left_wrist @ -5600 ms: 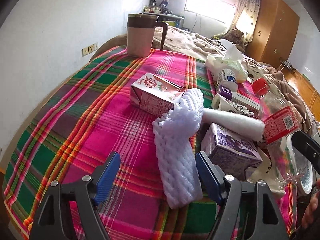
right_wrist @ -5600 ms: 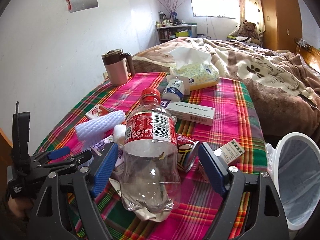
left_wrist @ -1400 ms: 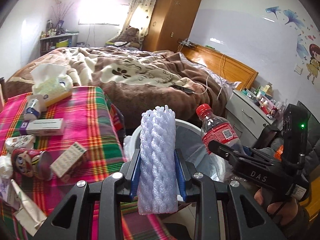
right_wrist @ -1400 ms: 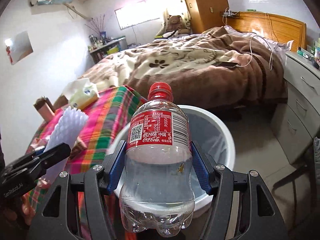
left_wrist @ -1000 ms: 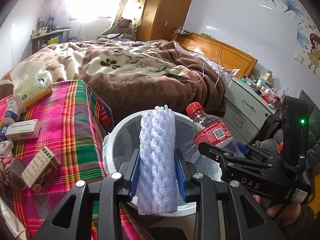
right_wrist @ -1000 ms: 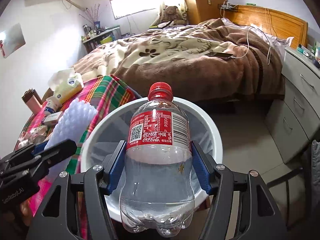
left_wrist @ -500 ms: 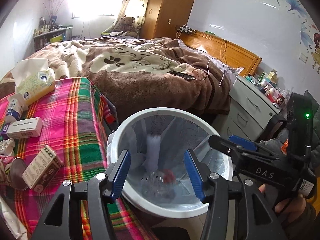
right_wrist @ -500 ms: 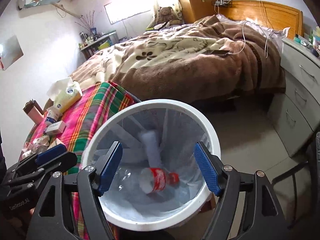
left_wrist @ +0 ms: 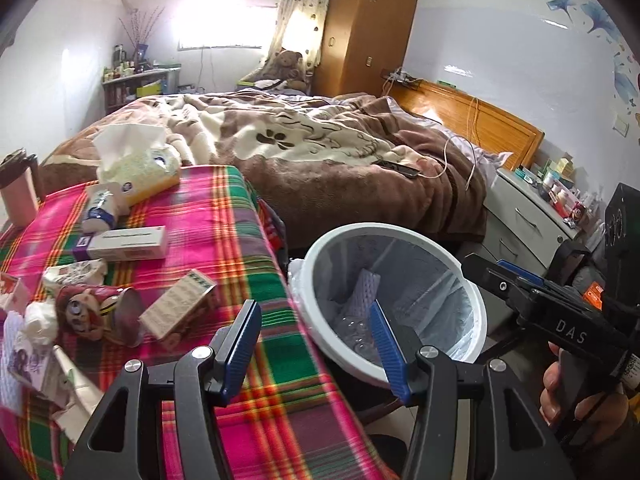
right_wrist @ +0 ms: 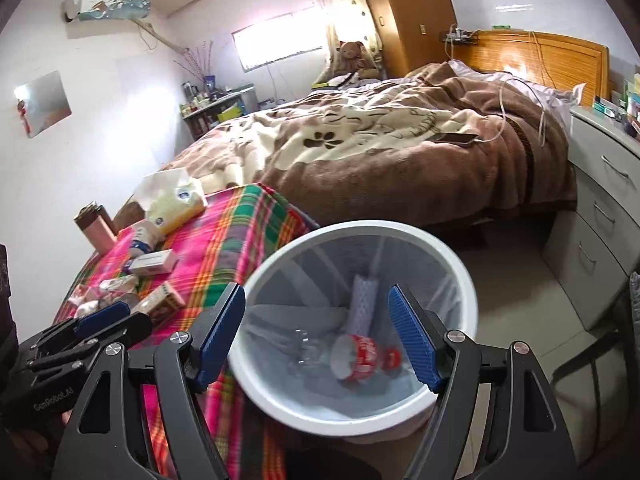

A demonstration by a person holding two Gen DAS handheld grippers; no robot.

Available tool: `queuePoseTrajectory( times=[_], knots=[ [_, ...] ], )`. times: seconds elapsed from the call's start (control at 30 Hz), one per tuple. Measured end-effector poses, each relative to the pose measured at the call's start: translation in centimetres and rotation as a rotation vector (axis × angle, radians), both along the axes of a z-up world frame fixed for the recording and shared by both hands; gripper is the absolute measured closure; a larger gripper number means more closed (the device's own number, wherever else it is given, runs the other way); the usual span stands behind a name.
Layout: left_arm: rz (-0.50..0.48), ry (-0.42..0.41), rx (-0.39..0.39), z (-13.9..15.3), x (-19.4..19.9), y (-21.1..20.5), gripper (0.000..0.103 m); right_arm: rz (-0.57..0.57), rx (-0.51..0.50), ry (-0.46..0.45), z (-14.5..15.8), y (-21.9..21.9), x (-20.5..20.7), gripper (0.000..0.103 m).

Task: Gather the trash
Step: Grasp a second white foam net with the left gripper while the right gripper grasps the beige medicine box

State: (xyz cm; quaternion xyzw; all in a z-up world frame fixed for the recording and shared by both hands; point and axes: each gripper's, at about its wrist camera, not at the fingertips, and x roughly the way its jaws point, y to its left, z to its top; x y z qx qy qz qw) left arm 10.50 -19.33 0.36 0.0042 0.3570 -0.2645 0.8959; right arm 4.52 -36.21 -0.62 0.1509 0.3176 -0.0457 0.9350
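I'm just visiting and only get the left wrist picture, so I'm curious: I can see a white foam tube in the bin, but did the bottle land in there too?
Observer: Yes. The right wrist view shows the bottle lying on its side at the bottom of the bin, red label showing.
Visitor: Is its cap on?
Observer: Yes, a red cap shows at one end; the foam sleeve stands behind the bottle.
Visitor: Is the other hand-held gripper carrying anything?
Observer: No. The right hand-held gripper is open, with nothing between its fingers.

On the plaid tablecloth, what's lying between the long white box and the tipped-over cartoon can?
In the left wrist view, a crumpled white wrapper lies between the long white box and the cartoon can.
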Motion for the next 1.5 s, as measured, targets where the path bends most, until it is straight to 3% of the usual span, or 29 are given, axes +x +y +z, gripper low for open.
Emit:
queuePoseTrajectory(
  times=[0.43,0.6,1.0,1.3,1.43,1.5],
  knots=[
    [0.212,-0.063,0.004,0.8,-1.2,10.7,0.047,0.139,-0.022,-0.01,-0.3,7.2,1.4,0.027],
    [0.288,-0.071,0.006,0.5,-1.3,14.7,0.047,0.164,0.016,0.017,-0.8,9.4,2.6,0.027],
    [0.479,0.001,0.031,-2.5,0.3,23.9,0.047,0.167,0.021,0.12,-2.8,14.3,6.8,0.027],
    [0.53,0.07,0.069,-4.9,1.9,26.9,0.047,0.154,0.054,0.183,-4.1,15.5,9.6,0.027],
    [0.544,0.116,0.063,-5.9,2.7,27.8,0.047,0.158,0.023,0.215,-4.4,16.5,10.8,0.027],
    [0.542,0.097,0.076,-5.9,2.7,27.8,0.047,0.168,0.02,0.222,-4.5,16.8,11.2,0.027]
  ],
)
